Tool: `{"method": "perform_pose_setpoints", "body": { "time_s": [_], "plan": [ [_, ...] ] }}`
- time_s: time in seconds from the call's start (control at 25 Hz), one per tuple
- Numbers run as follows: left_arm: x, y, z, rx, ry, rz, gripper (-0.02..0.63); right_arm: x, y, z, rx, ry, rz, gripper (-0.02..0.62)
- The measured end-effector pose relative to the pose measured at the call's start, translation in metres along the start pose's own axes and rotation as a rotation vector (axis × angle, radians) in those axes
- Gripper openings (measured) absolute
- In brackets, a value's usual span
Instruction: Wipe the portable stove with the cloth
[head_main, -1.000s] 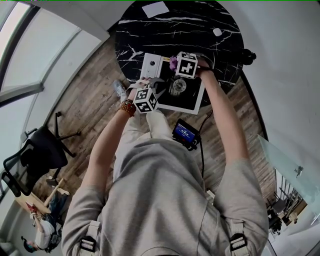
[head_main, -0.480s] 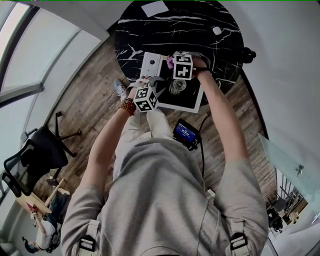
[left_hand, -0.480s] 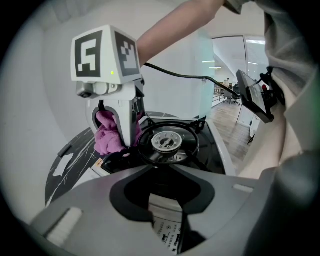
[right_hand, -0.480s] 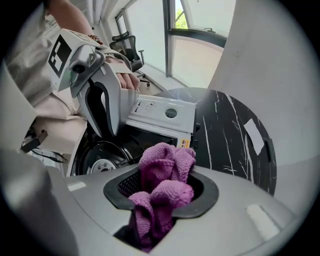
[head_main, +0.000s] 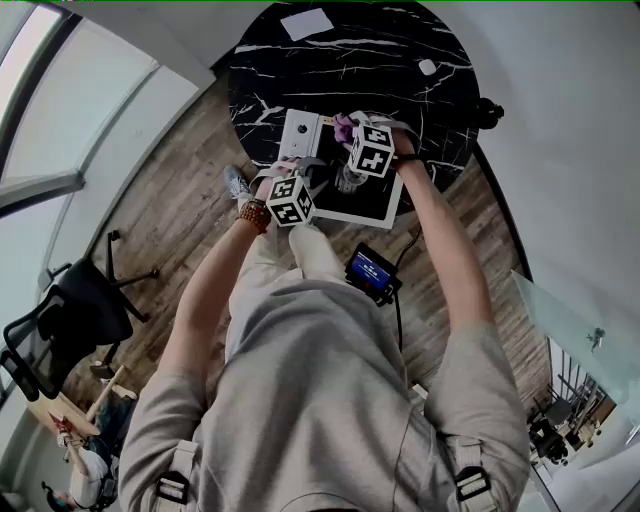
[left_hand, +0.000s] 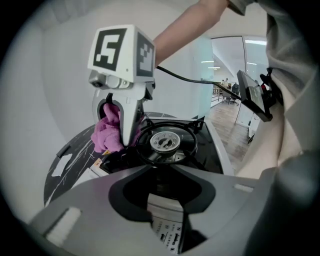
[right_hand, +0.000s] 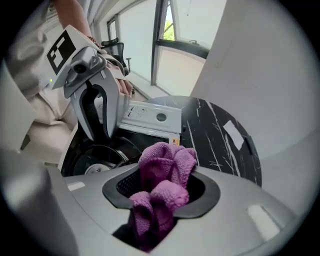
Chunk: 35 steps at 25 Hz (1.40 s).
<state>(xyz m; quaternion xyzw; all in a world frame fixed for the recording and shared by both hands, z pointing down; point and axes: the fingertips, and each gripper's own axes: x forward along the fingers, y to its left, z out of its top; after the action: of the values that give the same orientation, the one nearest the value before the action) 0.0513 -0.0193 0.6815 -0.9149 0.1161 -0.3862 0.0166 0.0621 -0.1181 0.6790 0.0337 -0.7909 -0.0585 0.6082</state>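
Cloth (right_hand: 167, 167) tight inside right tool (right_hand: 160, 200)

Head view looks steeply down from high above onto portable stove (head_main: 378, 198) on round table (head_main: 400, 60); left gripper view sits close at stove's edge facing right gripper (left_hand: 114, 135), right gripper view faces back at left gripper (right_hand: 102, 137), all three share the burner (left_hand: 165, 141).

One stove (head_main: 376, 201), one purple cloth (right_hand: 169, 176), two claws (right_hand: 102, 135) (left_hand: 113, 136), one black marble table (head_main: 385, 62)
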Motion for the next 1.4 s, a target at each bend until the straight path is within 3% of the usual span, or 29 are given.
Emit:
{"method": "perform_pose_setpoints", "body": {
  "time_s": [0.16, 0.36, 0.48, 0.72, 0.84, 1.08, 1.4],
  "plan": [
    [-0.004, 0.0, 0.004, -0.065, -0.038, -0.021, 0.15, -0.021, -0.011, 0.014, 0.144, -0.116, -0.096, 0.196],
    [-0.019, 0.01, -0.003, -0.124, -0.067, 0.055, 0.152, -0.045, -0.014, 0.045, 0.281, -0.23, -0.025, 0.201],
    [-0.028, 0.023, -0.013, -0.192, -0.085, 0.107, 0.152, -0.036, -0.003, 0.053, 0.233, -0.183, 0.035, 0.184],
    [-0.036, 0.031, -0.035, -0.242, -0.063, 0.109, 0.152, -0.007, 0.005, 0.058, 0.029, -0.081, -0.025, 0.176],
    [-0.035, 0.023, -0.037, -0.24, -0.056, 0.102, 0.152, 0.006, 0.011, 0.058, 0.037, -0.043, -0.04, 0.17],
    [-0.033, 0.027, -0.038, -0.253, -0.059, 0.076, 0.167, 0.013, 0.022, 0.062, -0.012, 0.024, 0.011, 0.156],
    [-0.035, 0.026, -0.038, -0.269, -0.067, 0.056, 0.164, 0.01, 0.04, 0.061, 0.033, -0.016, 0.108, 0.15]
  ]
}}
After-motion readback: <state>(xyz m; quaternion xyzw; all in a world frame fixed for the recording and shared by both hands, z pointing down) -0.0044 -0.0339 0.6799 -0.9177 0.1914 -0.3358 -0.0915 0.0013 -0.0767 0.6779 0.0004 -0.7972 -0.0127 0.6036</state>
